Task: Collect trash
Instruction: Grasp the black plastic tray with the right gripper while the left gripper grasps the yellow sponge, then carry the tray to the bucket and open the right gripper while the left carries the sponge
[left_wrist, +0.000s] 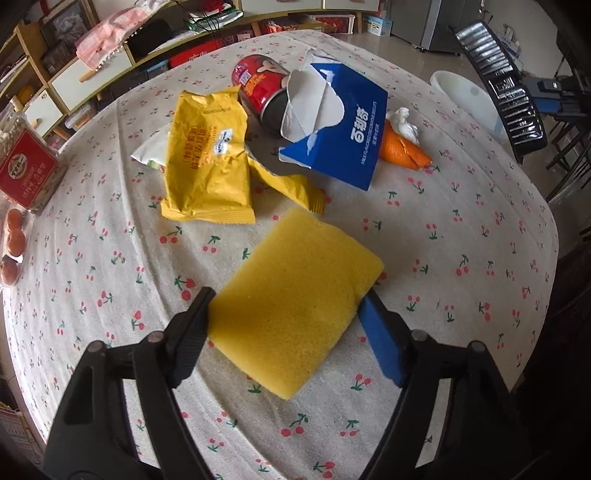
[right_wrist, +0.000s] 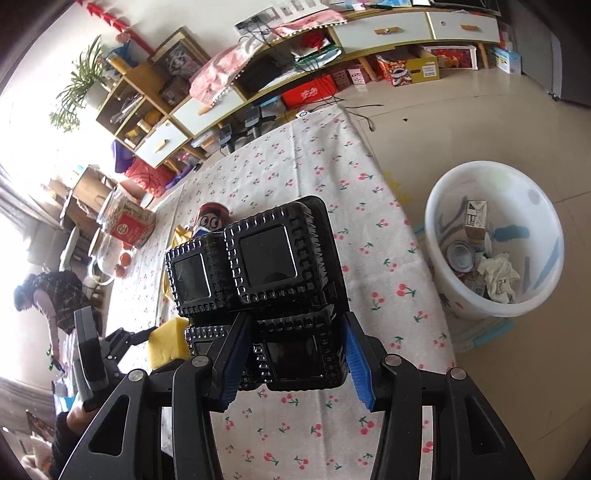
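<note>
Through the left wrist camera I look down on a table (left_wrist: 424, 229) under a cream cloth printed with small red cherries. Behind it runs a long shelf unit with white drawers. A white bucket (left_wrist: 467, 98) stands on the tiled floor past the far edge.

My left gripper (left_wrist: 286, 304) sits around a yellow sponge (left_wrist: 295, 299), a thick porous rectangle lying flat on the cloth. The jaws stand fairly wide; each pad looks to be at a side edge of the sponge, and I cannot tell whether they press on it.

Beyond it lies the trash: a crinkled yellow wrapper (left_wrist: 207, 162), a torn blue carton (left_wrist: 347, 133) with its grey inside showing, a red can (left_wrist: 258, 88) on its side, and an orange wrapper (left_wrist: 402, 147) with a white tissue wad. A red box (left_wrist: 27, 173) stands at the left edge.

In the right wrist view the same cloth runs away from me, with the shelves and a potted plant behind, and a person bending at far left. My right gripper (right_wrist: 293, 356) is clamped, jaws about half apart, on a black plastic tray (right_wrist: 266, 273), glossy, with ribbed rims and square cups, held above the table. The white bucket (right_wrist: 495, 310) is to the right on the floor, with crumpled paper, a small carton and a tin inside. At lower left I see the left gripper (right_wrist: 147, 338) at the sponge (right_wrist: 168, 341).
</note>
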